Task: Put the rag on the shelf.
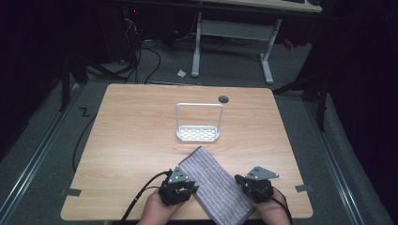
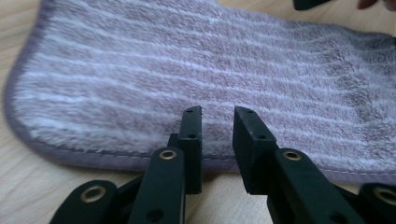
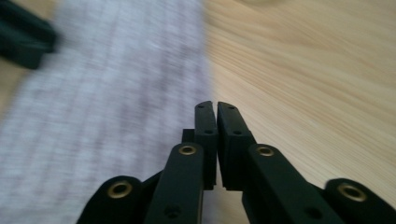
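Towel, striped grey-purple, is laid flat on the table, long axis running diagonally from mid-table toward the near edge. Left gripper is set at the towel's left long edge, jaws parted with a narrow gap, hem just ahead of the tips, nothing gripped. Right gripper is set at the opposite long edge, jaws pressed together, empty. Left is judged better placed for a first pinch. White rack is seen beyond, well apart.
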Tool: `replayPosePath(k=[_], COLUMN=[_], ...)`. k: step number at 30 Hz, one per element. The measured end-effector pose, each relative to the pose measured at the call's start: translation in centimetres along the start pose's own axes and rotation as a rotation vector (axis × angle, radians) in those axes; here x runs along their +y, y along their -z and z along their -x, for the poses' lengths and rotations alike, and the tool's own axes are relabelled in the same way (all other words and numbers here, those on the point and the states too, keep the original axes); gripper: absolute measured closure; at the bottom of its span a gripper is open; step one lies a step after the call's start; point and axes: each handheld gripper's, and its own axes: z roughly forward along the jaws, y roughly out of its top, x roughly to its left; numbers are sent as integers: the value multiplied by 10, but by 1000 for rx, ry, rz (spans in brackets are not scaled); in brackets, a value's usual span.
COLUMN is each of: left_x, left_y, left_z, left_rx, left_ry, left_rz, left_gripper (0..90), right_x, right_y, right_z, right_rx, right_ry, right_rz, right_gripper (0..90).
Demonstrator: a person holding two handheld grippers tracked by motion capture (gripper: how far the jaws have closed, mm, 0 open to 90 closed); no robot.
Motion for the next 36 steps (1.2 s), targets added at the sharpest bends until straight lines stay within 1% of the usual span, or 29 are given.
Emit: replayPosePath(k=[1, 2, 3, 5, 6, 7, 8, 9, 10, 11, 12, 13, 14, 16, 17, 19, 21, 22, 23, 25, 26, 27, 28, 30, 31, 33, 34, 35, 36], left_x=[0, 2, 2, 3, 4, 4, 5, 5, 6, 7, 7, 9, 11, 13, 13, 11, 7, 6, 5, 1, -1, -1, -4, -8, -10, -11, -10, -10, -10], left_y=[-2, -4, -4, -5, -5, -5, -5, -4, -3, -2, -2, 0, 4, 5, 5, 2, 0, 0, 1, 3, 4, 4, 6, 10, 13, 15, 19, 19, 21], left_z=[1, 2, 2, 1, -1, -3, -6, -9, -13, -18, -24, -29, -33, -32, -31, -31, -31, -29, -28, -23, -20, -20, -15, -6, -1, 0, -4, -4, -8], left_rx=[0, 8, 8, 13, 17, 23, 31, 45, 65, 85, 103, 116, 132, 141, 139, 133, 123, 121, 111, 84, 64, 64, 37, 5, -4, 3, 38, 38, 62], left_ry=[-3, -17, -17, -19, -18, -14, -8, -10, -12, -13, 1, 25, 66, 55, 38, 39, 32, 34, 35, 29, 26, 26, 28, -4, -18, -19, -7, -7, 14], left_rz=[-2, -8, -8, -11, -12, -10, -9, -9, -6, -4, 4, 14, 46, 58, 56, 25, 14, 19, 19, 17, 13, 13, 8, -15, -23, -15, 13, 13, 31], left_gripper=[728, 729, 729, 732, 732, 733, 733, 733, 733, 732, 732, 722, 667, 655, 648, 661, 676, 677, 677, 676, 676, 675, 675, 664, 643, 629, 607, 592, 592], right_x=[-3, -9, -11, -13, -13, -14, -17, -17, -18, -20, -20, -20, -18, -15, -5, 8, 17, 19, 20, 16, 11, 6, 6, -3, -11, -13, -11, -11, -8], right_y=[-3, -10, -12, -11, -11, -10, -7, -7, -5, -2, -2, -2, -2, -2, -5, -13, -26, -32, -37, -41, -38, -34, -34, -22, -13, -8, -3, -3, -2], right_z=[6, 11, 11, 6, 6, 2, -10, -10, -18, -34, -34, -41, -49, -49, -44, -41, -42, -42, -43, -50, -53, -56, -56, -59, -61, -61, -60, -60, -58], right_rx=[-18, -22, -12, 13, 13, 20, 40, 40, 58, 99, 99, 117, 126, 118, 97, 99, 107, 121, 132, 141, 142, 156, 156, 174, 208, 220, 216, 216, 200], right_ry=[-9, -16, -14, -15, -15, -3, 20, 20, 35, 70, 70, 87, 103, 98, 65, 57, 68, 55, 49, 70, 83, 90, 90, 95, 76, 62, 54, 54, 44], right_rz=[-15, -56, -72, -71, -71, -74, -71, -71, -73, -75, -75, -74, -66, -50, -8, 23, 22, 18, 6, -27, -24, -22, -22, -34, -28, -14, 26, 26, 48], right_gripper=[900, 900, 900, 900, 900, 900, 900, 900, 900, 900, 900, 898, 890, 886, 881, 875, 871, 871, 871, 871, 871, 871, 871, 866, 847, 832, 796, 796, 787])
